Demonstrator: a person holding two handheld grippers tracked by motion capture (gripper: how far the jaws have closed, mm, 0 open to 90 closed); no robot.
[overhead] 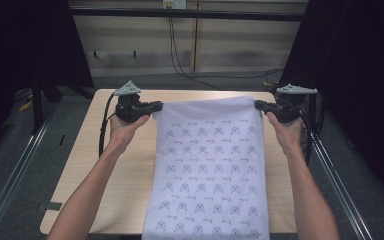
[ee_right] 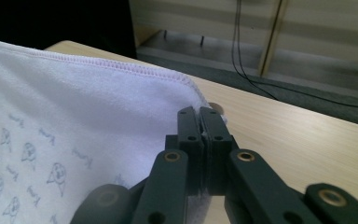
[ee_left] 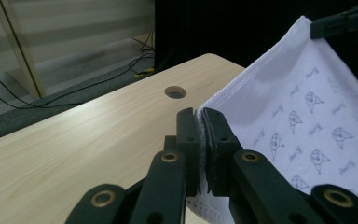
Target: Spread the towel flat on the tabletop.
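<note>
High view looks down; both gripper views closely share the cloth (overhead: 210,150)

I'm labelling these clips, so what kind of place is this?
Probably a lab or studio recording bay, not a home: a bare wooden table boxed in by black curtains, metal floor rails and loose wall cables. Both grippers hold a printed white cloth.

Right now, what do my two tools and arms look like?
Both tools are black. The left tool and right tool each carry a grey three-cornered plate on top, and a black cable trails from the left one. In the gripper views, each has two flat black jaws on linked bars with brass-coloured pivot rings. Both forearms are bare, with no sleeves or gloves showing.
</note>
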